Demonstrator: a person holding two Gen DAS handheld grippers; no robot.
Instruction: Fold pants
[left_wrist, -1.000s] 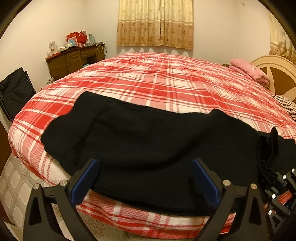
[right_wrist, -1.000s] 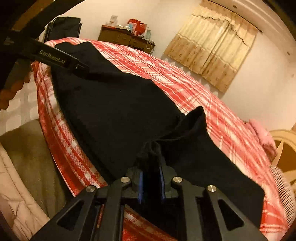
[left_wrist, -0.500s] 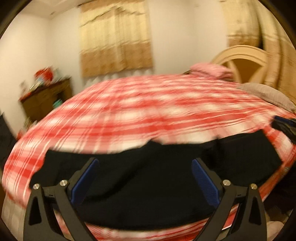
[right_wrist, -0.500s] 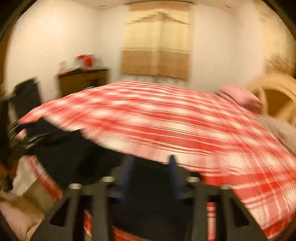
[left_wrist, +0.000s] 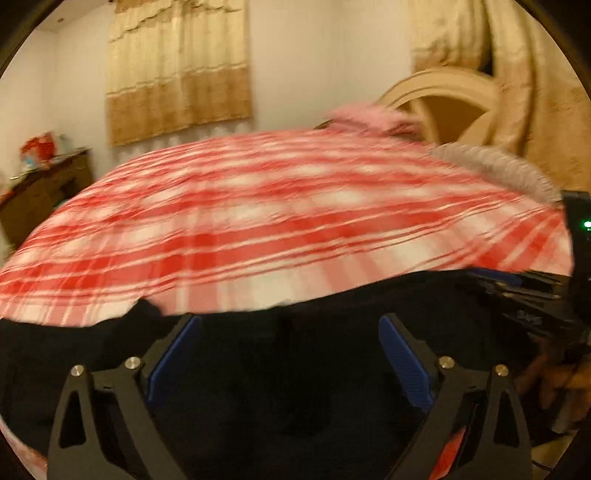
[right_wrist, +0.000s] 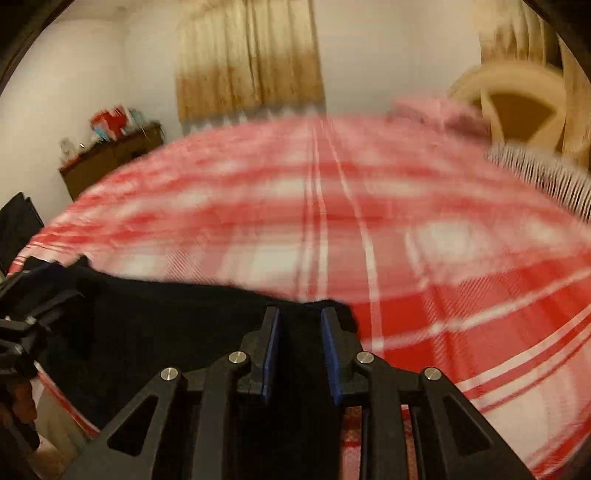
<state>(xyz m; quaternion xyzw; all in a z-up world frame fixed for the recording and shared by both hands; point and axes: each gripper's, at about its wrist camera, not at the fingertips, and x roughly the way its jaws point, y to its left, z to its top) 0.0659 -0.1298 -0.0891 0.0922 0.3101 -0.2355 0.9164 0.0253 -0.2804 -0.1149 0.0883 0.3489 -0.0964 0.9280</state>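
The black pants (left_wrist: 288, 369) lie along the near edge of the bed with the red plaid cover (left_wrist: 277, 206). My left gripper (left_wrist: 290, 334) is open, its blue pads wide apart just above the black cloth, holding nothing. My right gripper (right_wrist: 299, 332) is shut on a fold of the pants (right_wrist: 166, 332) near their right end, with black cloth between the blue pads. The right gripper also shows at the right edge of the left wrist view (left_wrist: 535, 295). The left gripper shows at the left edge of the right wrist view (right_wrist: 33, 306). Both views are blurred.
A pink pillow (left_wrist: 373, 116) and a striped pillow (right_wrist: 539, 173) lie by the cream headboard (left_wrist: 454, 99) at the far right. A wooden dresser (right_wrist: 110, 155) with clutter stands at the far left under a curtained window (left_wrist: 177, 70). A dark chair (right_wrist: 16, 229) stands left of the bed.
Both grippers have swung to the right along the bed edge, so the headboard now shows. The right gripper has carried its pinched fold of pants along. The left gripper stays open.
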